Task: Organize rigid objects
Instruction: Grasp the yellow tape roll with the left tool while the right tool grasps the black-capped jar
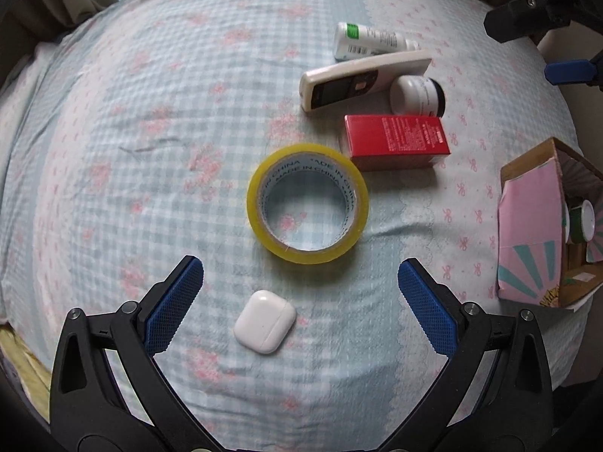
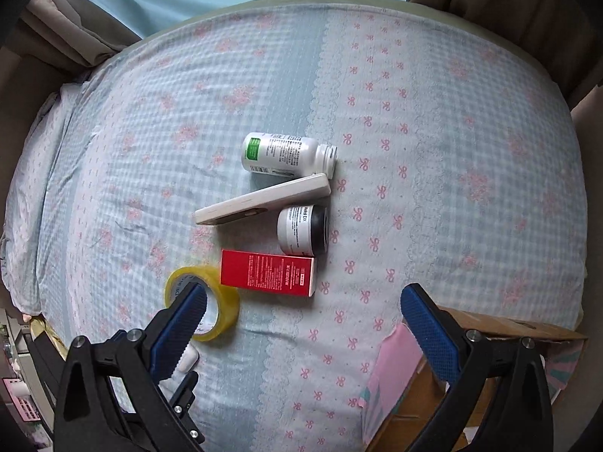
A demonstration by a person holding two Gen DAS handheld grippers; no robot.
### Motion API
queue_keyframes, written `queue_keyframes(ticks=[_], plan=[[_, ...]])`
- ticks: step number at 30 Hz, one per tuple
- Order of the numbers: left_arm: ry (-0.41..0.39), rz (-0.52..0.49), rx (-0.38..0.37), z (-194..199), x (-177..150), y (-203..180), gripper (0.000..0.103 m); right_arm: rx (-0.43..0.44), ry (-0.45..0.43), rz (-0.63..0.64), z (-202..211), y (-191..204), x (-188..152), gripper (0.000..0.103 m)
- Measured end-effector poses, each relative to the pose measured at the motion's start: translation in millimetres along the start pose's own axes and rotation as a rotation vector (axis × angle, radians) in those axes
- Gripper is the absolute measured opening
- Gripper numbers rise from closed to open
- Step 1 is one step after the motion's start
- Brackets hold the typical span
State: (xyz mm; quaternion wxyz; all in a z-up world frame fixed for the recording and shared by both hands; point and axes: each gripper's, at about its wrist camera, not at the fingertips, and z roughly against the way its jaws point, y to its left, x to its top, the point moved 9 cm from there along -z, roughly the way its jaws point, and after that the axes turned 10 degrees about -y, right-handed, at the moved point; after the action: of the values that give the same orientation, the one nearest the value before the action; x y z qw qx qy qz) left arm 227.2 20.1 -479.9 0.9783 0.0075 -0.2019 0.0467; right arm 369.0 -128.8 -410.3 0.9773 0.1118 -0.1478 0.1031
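On the checked bedsheet lie a white earbud case (image 1: pixel 265 321), a yellow tape roll (image 1: pixel 307 203), a red box (image 1: pixel 397 143), a white remote (image 1: pixel 363 79), a white jar with a black lid (image 1: pixel 416 95) and a white bottle (image 1: pixel 371 41). My left gripper (image 1: pixel 299 288) is open and empty, its fingers either side of the earbud case. My right gripper (image 2: pixel 303 312) is open and empty above the sheet, with the tape roll (image 2: pixel 203 301), red box (image 2: pixel 267 272), jar (image 2: pixel 301 230), remote (image 2: pixel 262 199) and bottle (image 2: pixel 286 153) ahead.
A cardboard box with pink flaps (image 1: pixel 542 226) stands at the bed's right edge, holding a green-and-white container (image 1: pixel 582 220); it shows under my right gripper's finger (image 2: pixel 433 388). Brown curtains (image 2: pixel 75 37) hang behind the bed. The right gripper shows at top right in the left wrist view (image 1: pixel 542 37).
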Motion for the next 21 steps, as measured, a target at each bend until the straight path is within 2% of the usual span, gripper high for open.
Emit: queue_keyframes(ticks=[6, 13, 17, 21], plan=[[0.033, 0.012, 0.04, -48.4, -11.0, 2.7, 0.103, -0.027, 0.077, 0.007, -53.1, -4.0, 1.2, 0.103], [0.051, 0.019, 0.027, -78.8, -3.8, -3.0, 0.103, -0.032, 0.142, -0.02, -95.1, -3.8, 6.3, 0.102], [0.042, 0.009, 0.033, -86.1, 5.1, -8.7, 0.103, -0.05, 0.174, -0.022, -114.1, -4.4, 7.6, 0.096], [0.035, 0.022, 0.012, -89.2, 16.0, -15.1, 0.103, -0.068, 0.205, -0.021, -130.1, -4.9, 7.7, 0.085]])
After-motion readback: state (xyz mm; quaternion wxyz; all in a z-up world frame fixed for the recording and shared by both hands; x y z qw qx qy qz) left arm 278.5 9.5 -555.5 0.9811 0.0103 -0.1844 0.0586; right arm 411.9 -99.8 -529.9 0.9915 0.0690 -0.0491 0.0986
